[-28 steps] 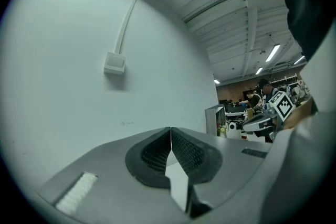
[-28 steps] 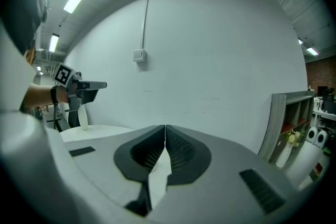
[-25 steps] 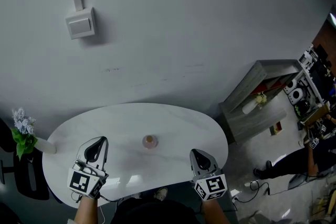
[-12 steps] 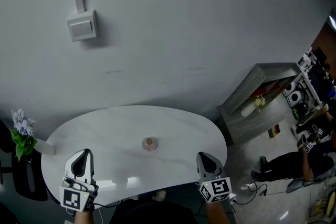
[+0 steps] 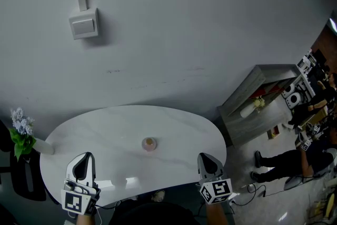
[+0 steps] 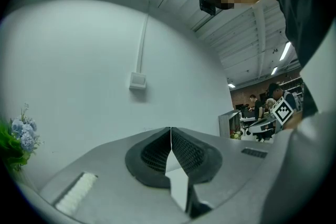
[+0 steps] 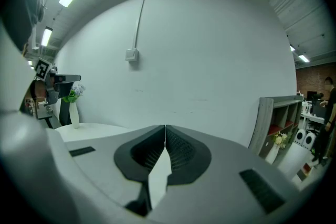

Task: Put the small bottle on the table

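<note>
The small bottle (image 5: 149, 144), pinkish with a tan cap, stands upright near the middle of the white oval table (image 5: 174, 124). My left gripper (image 5: 83, 158) hovers over the table's near left edge, shut with nothing between its jaws. My right gripper (image 5: 206, 158) is at the near right edge, also shut and empty. Both are well apart from the bottle. In the left gripper view the jaws (image 6: 170, 131) meet tip to tip; in the right gripper view the jaws (image 7: 165, 128) do the same. Neither gripper view shows the bottle.
A white vase with blue flowers (image 5: 22, 131) stands at the table's left end. A grey shelf unit (image 5: 261, 97) stands to the right of the table. A wall switch box (image 5: 84, 23) hangs above. People and equipment are at the far right (image 5: 308, 129).
My left gripper has drawn back from beside the bottle toward the table's near left edge. My right gripper has shifted slightly toward the near edge. The bottle has stayed in place.
</note>
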Motion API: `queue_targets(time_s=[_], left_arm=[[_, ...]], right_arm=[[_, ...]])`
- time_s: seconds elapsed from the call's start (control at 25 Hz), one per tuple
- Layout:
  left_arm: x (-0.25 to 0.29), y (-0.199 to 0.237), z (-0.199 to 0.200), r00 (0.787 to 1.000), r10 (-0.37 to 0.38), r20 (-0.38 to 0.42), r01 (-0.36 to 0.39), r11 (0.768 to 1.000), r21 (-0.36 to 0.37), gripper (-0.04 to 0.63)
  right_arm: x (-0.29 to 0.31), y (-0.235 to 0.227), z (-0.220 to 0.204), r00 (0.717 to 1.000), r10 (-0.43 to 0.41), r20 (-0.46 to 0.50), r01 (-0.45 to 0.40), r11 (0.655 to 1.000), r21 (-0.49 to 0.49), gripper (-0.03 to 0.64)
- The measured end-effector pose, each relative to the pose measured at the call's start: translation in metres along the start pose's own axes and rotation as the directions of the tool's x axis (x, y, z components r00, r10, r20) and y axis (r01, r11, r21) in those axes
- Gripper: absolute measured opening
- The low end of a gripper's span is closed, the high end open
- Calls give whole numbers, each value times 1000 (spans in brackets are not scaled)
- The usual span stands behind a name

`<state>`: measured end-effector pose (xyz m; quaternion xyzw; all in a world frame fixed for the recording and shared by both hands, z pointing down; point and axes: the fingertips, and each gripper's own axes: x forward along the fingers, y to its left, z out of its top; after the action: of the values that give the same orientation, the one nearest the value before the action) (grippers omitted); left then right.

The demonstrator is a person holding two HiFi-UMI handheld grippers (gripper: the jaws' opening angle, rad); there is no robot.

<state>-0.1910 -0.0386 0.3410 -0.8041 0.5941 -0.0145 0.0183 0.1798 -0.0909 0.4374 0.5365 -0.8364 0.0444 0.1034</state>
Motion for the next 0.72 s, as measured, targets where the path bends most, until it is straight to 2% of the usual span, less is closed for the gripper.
queue_targets(time_s=[0.72], left_arm=[[-1, -3, 2, 999, -39, 15, 39, 999, 2, 8]], right_arm=[[6, 22, 6, 1000, 30, 9, -30, 1000, -5, 6]])
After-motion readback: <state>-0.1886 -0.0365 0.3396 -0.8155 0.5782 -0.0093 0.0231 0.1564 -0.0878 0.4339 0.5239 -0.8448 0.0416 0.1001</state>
